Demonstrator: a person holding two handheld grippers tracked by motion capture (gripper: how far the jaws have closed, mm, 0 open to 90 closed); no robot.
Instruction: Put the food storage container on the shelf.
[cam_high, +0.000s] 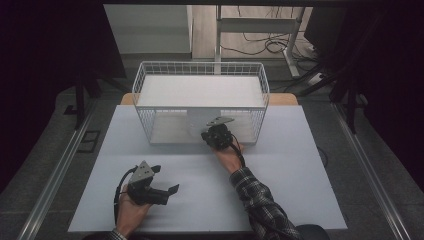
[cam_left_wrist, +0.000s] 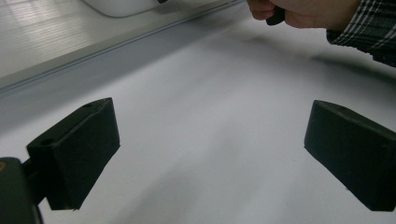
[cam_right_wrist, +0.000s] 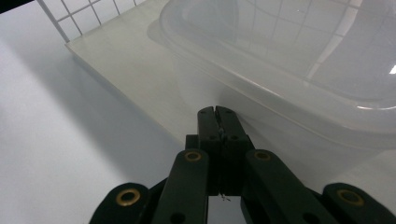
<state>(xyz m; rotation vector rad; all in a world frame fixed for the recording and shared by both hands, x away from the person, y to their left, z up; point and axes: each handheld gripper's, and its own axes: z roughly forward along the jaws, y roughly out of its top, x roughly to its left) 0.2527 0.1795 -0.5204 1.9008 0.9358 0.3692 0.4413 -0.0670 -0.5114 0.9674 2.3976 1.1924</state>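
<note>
— Inside the white wire basket (cam_high: 200, 67), what sits there?
— A translucent, smooth-walled plastic container (cam_right_wrist: 299, 60) with rounded corners, on the basket's lower shelf.
— And the right gripper (cam_right_wrist: 218, 122)?
— Its black jaws are pressed together just below the container's rim, nothing visibly between them; the tips are near the wall, contact unclear.
— The left gripper (cam_high: 165, 180)?
— Jaws spread wide over the bare matte white table (cam_high: 280, 190), well apart from the basket, the other hand (cam_left_wrist: 299, 11) beyond.
</note>
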